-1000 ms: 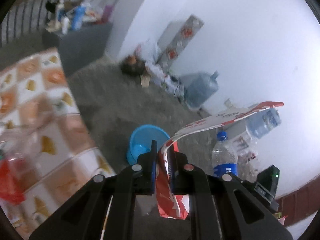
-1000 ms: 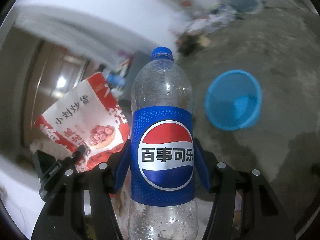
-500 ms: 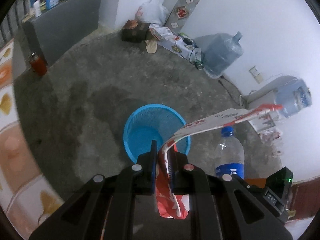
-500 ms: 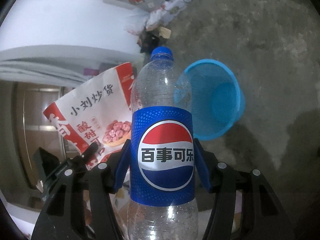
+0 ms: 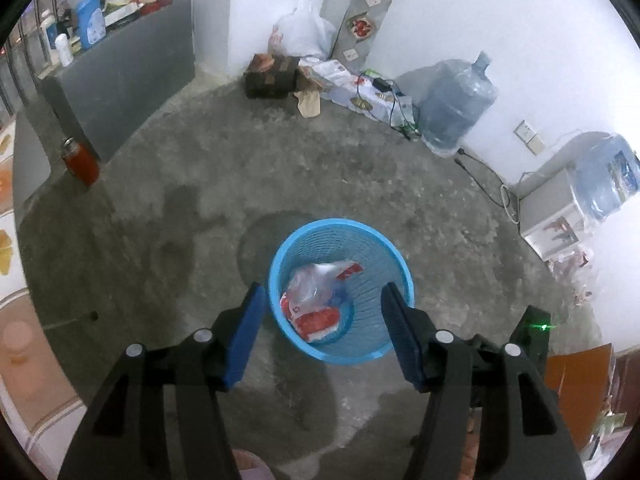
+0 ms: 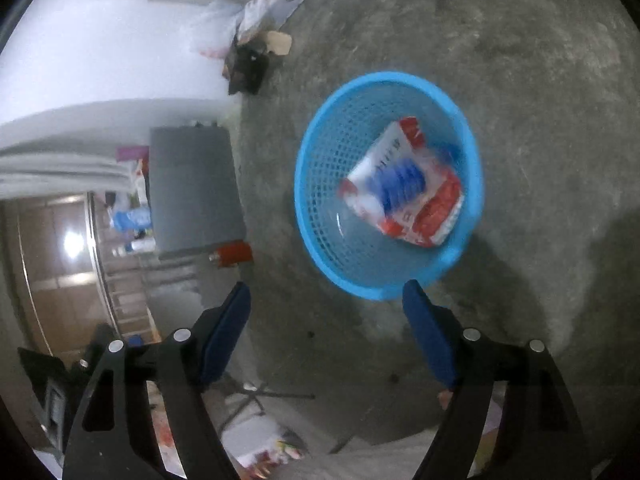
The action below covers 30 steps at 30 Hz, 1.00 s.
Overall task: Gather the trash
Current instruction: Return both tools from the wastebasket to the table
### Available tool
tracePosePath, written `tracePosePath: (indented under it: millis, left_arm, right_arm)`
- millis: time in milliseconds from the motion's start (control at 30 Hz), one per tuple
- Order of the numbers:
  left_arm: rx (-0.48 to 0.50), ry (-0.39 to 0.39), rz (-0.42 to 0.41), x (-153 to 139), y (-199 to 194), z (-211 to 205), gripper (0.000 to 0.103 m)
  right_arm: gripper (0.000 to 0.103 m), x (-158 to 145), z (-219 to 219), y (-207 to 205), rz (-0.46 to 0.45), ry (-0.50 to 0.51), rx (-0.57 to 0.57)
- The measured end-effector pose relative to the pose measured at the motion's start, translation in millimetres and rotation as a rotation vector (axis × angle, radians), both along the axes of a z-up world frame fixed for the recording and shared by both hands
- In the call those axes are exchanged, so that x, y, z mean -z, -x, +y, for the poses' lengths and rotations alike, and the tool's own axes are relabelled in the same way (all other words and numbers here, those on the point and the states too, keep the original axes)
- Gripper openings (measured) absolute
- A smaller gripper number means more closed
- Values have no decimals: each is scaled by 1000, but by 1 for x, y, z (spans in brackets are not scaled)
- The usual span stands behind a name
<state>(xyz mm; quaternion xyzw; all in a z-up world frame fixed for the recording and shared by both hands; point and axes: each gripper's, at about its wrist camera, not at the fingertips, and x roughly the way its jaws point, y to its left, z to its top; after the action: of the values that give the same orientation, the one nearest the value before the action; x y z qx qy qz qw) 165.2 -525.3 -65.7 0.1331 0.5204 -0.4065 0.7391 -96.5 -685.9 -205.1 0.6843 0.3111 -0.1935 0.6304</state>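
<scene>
A blue mesh basket (image 5: 280,264) stands on the concrete floor, also in the right wrist view as the basket (image 6: 320,216). Inside it lie a red and white snack bag (image 5: 316,320) and a clear plastic bottle (image 5: 312,284) with a blue label. In the right wrist view the bag (image 6: 432,212) and the bottle (image 6: 400,180) are blurred. My left gripper (image 5: 322,300) hangs above the basket, its jaws opening and nothing between them. My right gripper (image 6: 326,296) is above the basket's near rim, jaws opening, empty too.
Large water jugs (image 5: 452,108) and a white appliance (image 5: 548,216) line the far wall with cables and papers (image 5: 360,88). A grey cabinet (image 5: 120,76) with bottles on top, a red jar (image 5: 80,160) and a dark box (image 5: 272,76) stand at the floor's edge.
Both grippers have opened. The snack bag left the left gripper and the bottle left the right one; both now lie in the blue basket. Both views tilted further down onto the basket.
</scene>
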Motion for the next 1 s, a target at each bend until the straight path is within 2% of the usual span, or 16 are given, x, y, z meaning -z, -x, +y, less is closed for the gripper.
tracePosePath:
  millis: [133,267,500,667,733,833,1000]
  left_arm:
    - [2,26,12,-11,6,19,59]
    - [28,62,-3,-33,14,45,59]
    - [54,152,-30,-82,30,110,65]
    - [68,219,-106,-118,45,183,69]
    - [38,241,-151,-128,49,218,71]
    - [-45,264,-191,-134,53,279,76]
    - [-189,226,-172,-120,54,374,94]
  right_arm:
    - [74,-10,10,12,24,39,-13]
    - [74,-27,22,21,62,123,-46]
    - [75,-75,46,17,160,383,-128]
    - [88,-127,87,19,173,588,-204]
    - [94,-149,106,14,182,687,-240]
    - [95,-171,135,4,202,812,-296]
    - [95,-196,185,-20,205,989,-389]
